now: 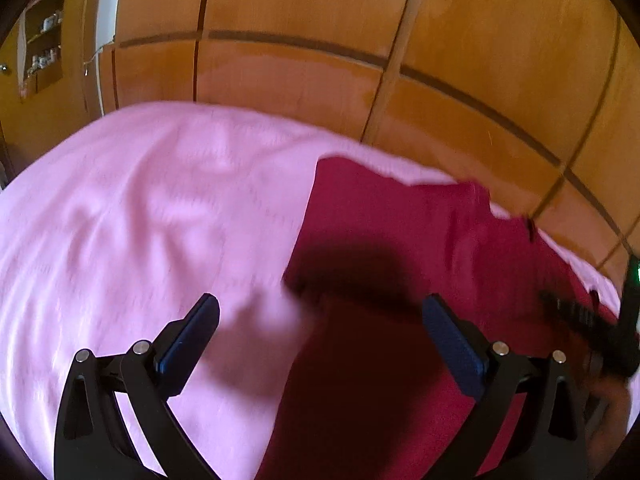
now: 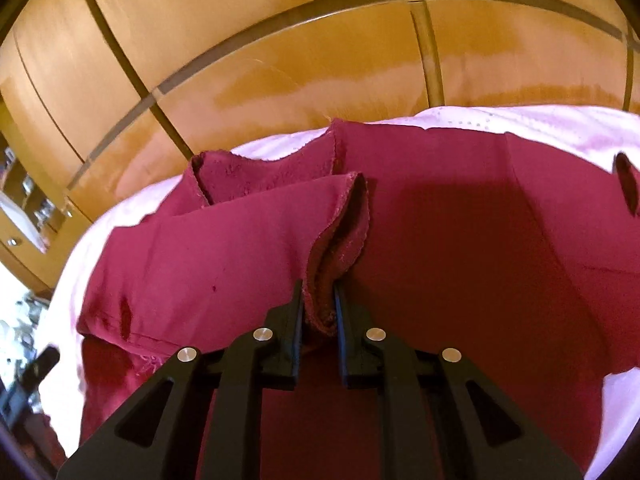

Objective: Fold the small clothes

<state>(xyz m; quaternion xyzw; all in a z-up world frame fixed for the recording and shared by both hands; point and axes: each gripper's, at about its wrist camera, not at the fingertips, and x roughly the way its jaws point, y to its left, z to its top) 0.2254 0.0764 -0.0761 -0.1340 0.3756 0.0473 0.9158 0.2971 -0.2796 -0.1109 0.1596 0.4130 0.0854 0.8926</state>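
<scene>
The dark red garment (image 2: 460,248) lies spread on the pink sheet (image 1: 140,208) of the bed, in front of the wooden wardrobe (image 2: 280,60). The right gripper (image 2: 318,300) has its jaws clamped on a bunched, frayed hem of the cloth, which stands up in a soft ridge running away from the fingers. The left gripper (image 1: 320,320) hovers with jaws wide apart over the garment's left edge, holding nothing.

The cloth looks thin, light and limp; it should drape and sag wherever it isn't supported, so a corner or hem is the sensible place to pinch, and the raw edge may fray or slip out.

The left view is smeared, so creases are hard to read there. What kind of garment it is I can't tell; its near part is hidden beneath the grippers.
</scene>
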